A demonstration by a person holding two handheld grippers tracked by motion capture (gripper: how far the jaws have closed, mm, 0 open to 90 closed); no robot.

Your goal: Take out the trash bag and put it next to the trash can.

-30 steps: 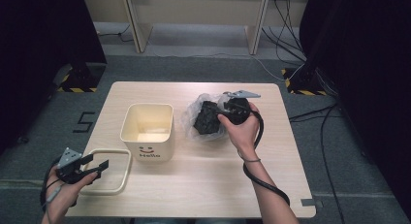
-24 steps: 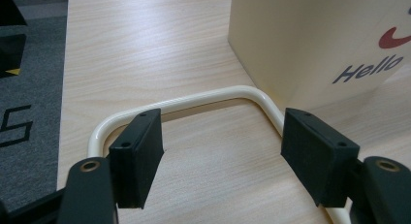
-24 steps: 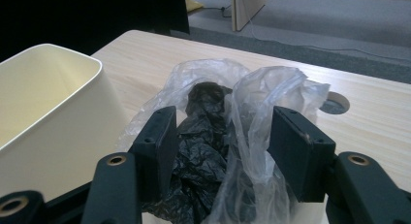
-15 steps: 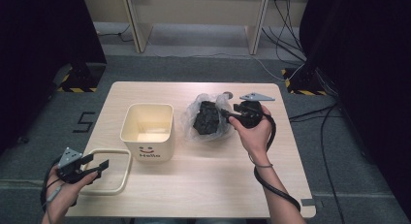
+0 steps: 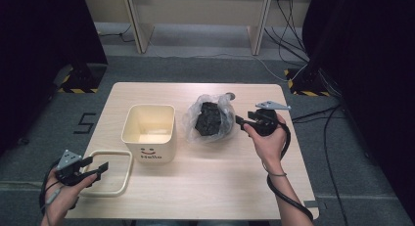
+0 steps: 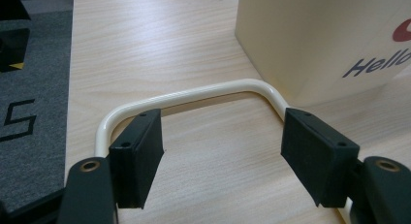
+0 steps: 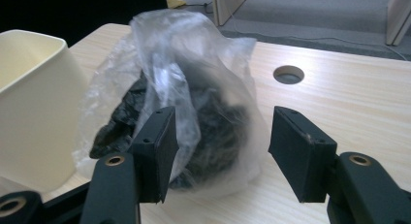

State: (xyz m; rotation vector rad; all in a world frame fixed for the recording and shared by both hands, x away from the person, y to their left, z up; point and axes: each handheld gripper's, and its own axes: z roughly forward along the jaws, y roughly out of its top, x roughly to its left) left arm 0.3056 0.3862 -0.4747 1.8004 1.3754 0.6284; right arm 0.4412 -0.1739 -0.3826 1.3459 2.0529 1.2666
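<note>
A clear plastic bag (image 5: 210, 119) with a black lump inside lies in the middle of the table. My right gripper (image 5: 242, 119) stands just right of it, jaws open and pointing at it. In the right gripper view the bag (image 7: 194, 98) sits a little ahead of the right gripper (image 7: 223, 129), apart from both pads. At the front left corner my left gripper (image 5: 98, 163) hovers open over a cream rounded frame (image 5: 111, 153) that lies flat. In the left gripper view the left gripper (image 6: 223, 136) straddles the frame's near bend (image 6: 194, 93), touching nothing.
A cream bin (image 5: 149, 130) printed with "Hello" and a smiley stands left of the bag, open at the top; its wall (image 6: 329, 40) rises just beyond the frame. A cable hole (image 5: 230, 95) lies behind the bag. Bare wooden table (image 5: 210, 187) stretches along the front.
My right gripper has drawn back to the right, from over the bag to beside it, still open. The left gripper and the frame have stayed put.
</note>
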